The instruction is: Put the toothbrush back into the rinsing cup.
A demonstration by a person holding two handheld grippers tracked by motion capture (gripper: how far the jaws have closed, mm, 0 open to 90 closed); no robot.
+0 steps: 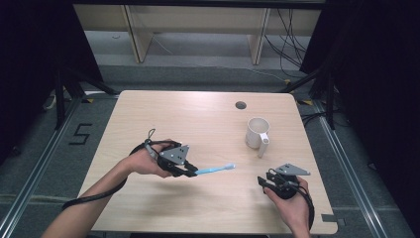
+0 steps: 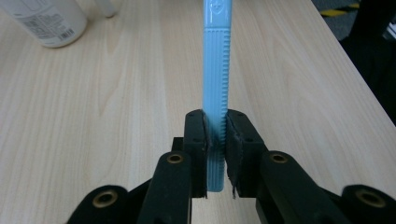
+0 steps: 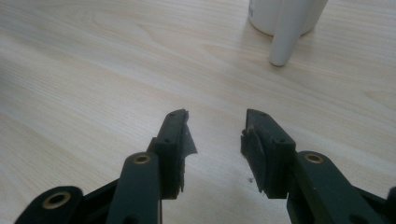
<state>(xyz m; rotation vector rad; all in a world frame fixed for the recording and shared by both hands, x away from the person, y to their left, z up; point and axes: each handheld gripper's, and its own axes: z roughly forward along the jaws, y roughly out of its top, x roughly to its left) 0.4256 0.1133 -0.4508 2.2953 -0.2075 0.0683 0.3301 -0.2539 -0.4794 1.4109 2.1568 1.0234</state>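
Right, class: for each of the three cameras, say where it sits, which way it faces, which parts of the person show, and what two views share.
High view: above the person's side, facing forward and down on the table; both forearms, left gripper and right gripper show.
Left gripper view: rides the left gripper, looking along fingers shut on the blue toothbrush.
Right gripper view: rides the right gripper, open, facing the white mug.
Shared: the mug's handle shows in the high and right gripper views.

Light wooden table with round cable hole on grey floor, black "5" marking at left. Pale wooden shelving unit behind; black cables trailing, dark curtains both sides.
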